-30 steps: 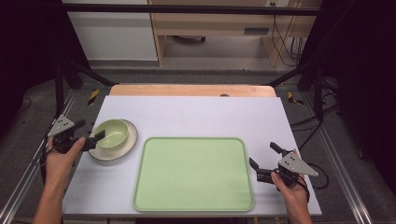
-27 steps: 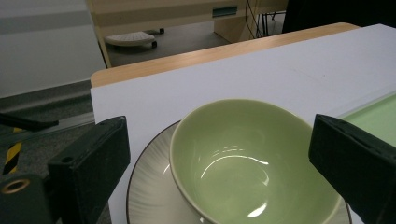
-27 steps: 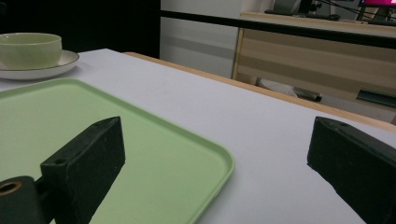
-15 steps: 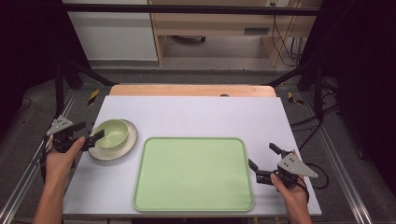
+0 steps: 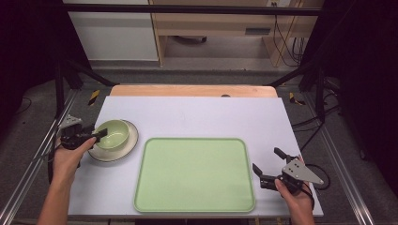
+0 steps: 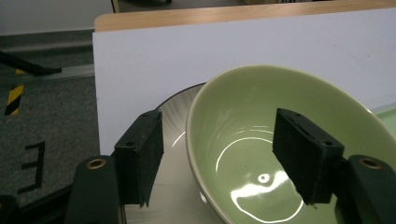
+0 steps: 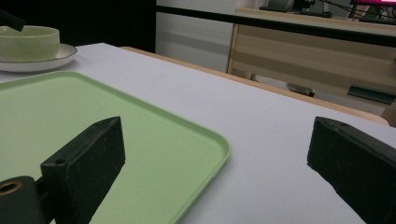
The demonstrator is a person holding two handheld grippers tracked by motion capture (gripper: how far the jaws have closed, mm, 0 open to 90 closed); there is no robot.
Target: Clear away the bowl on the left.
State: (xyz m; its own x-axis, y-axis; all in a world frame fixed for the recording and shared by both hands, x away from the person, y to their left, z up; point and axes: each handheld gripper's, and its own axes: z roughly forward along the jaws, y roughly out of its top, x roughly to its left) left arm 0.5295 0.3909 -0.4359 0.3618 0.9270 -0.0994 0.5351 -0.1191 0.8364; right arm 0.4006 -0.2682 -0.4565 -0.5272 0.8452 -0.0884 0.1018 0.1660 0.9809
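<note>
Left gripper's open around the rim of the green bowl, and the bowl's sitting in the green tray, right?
Not quite. The green bowl sits on a plate, beside the green tray, as the high view shows. The rest holds: the left gripper is open with one jaw inside the rim and one outside.

A white table (image 5: pixel 197 117) with a wooden far edge (image 5: pixel 192 90) stands on grey floor (image 5: pixel 33 126). Beyond it are a wooden bench (image 5: pixel 225 23), a white cabinet (image 5: pixel 110 35), and cables (image 5: pixel 286 33). Black frame bars (image 5: pixel 187 9) surround the table.
</note>
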